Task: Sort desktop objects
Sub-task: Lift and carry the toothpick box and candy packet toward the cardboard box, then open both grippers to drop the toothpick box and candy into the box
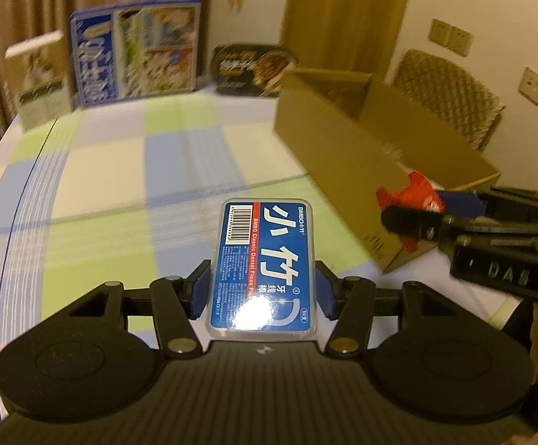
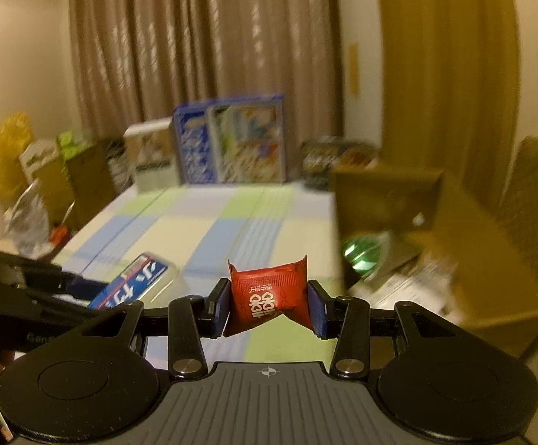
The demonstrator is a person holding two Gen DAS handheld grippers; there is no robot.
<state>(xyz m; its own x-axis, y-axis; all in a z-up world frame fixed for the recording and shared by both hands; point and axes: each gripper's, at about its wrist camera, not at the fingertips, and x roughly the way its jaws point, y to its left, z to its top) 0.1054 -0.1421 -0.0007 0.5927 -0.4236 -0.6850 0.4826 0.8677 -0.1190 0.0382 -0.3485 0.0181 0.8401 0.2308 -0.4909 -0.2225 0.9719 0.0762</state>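
Brown cardboard box (image 1: 343, 155) open on table; left tool (image 1: 263, 289) clamps blue plastic floss case (image 1: 265, 263) left of it, right tool (image 2: 269, 306) pinches red foil sachet (image 2: 269, 296) near it. Carry step; next probably release inside.

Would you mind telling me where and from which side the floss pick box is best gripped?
Grip the floss pick box across its two long narrow edges near one short end, approaching end-on. Its flat rectangular shape gives parallel sides there, and the left tool holds it exactly so, pads on both edges.
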